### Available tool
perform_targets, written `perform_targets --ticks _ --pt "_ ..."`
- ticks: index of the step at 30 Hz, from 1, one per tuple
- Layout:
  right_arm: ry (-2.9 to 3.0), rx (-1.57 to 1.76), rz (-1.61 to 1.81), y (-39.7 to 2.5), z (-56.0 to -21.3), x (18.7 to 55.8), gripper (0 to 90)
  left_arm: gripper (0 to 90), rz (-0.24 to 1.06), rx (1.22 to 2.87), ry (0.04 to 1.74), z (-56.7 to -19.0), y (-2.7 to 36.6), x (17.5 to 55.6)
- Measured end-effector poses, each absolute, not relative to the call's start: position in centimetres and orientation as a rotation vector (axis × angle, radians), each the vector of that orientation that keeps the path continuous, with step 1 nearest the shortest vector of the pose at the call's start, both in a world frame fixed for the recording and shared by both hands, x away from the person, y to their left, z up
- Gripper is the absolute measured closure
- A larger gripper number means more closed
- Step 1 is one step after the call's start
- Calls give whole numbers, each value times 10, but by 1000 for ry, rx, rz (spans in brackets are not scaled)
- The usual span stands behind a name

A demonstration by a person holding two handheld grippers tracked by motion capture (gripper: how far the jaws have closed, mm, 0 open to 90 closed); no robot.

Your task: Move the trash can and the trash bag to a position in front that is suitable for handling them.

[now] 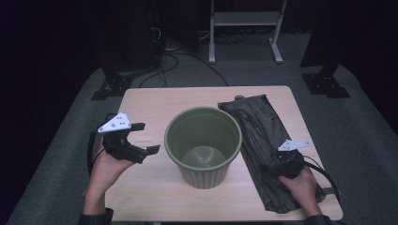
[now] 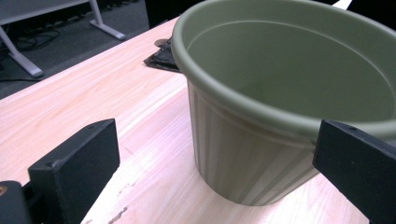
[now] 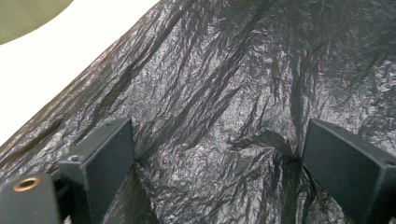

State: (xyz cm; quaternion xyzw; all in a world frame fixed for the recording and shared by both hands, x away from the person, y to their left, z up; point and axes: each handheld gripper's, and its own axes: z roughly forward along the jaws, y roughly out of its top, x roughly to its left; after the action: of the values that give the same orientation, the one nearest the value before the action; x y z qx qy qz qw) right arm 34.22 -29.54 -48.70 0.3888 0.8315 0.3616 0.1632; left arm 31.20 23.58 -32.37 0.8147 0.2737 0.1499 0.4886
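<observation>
Right gripper spread open, pressed on black plastic bag, left gripper open left of green flowerpot, wooden table

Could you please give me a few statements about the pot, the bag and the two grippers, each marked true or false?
1. The green pot stands upright on the table. True.
2. The black plastic bag is stuffed inside the pot. False: it lies flat on the table to the right of the pot.
3. The right gripper is down on the bag with its jaws apart. True.
4. The left gripper is clamped on the pot's rim. False: its jaws are open and it is held to the left of the pot, apart from it.
5. The pot is full of soil. False: its inside is bare down to the bottom.
</observation>
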Motion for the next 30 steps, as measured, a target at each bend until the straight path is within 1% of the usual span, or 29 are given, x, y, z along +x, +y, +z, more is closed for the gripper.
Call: perform_targets --ticks 6,12,16,26,30 --pt "2377 1104 1032 -296 -487 342 79 0 383 1990 686 -346 233 302" --pt "2375 1105 1031 -296 -487 342 81 0 355 2022 713 -375 227 298" --pt "2374 1106 1031 -296 -487 342 82 0 358 2035 719 -394 225 295" --pt "2374 1105 1031 -296 -487 342 81 0 364 2064 791 -431 228 302" --pt "2374 1106 1031 -296 -487 342 81 0 389 2074 811 -443 232 305"
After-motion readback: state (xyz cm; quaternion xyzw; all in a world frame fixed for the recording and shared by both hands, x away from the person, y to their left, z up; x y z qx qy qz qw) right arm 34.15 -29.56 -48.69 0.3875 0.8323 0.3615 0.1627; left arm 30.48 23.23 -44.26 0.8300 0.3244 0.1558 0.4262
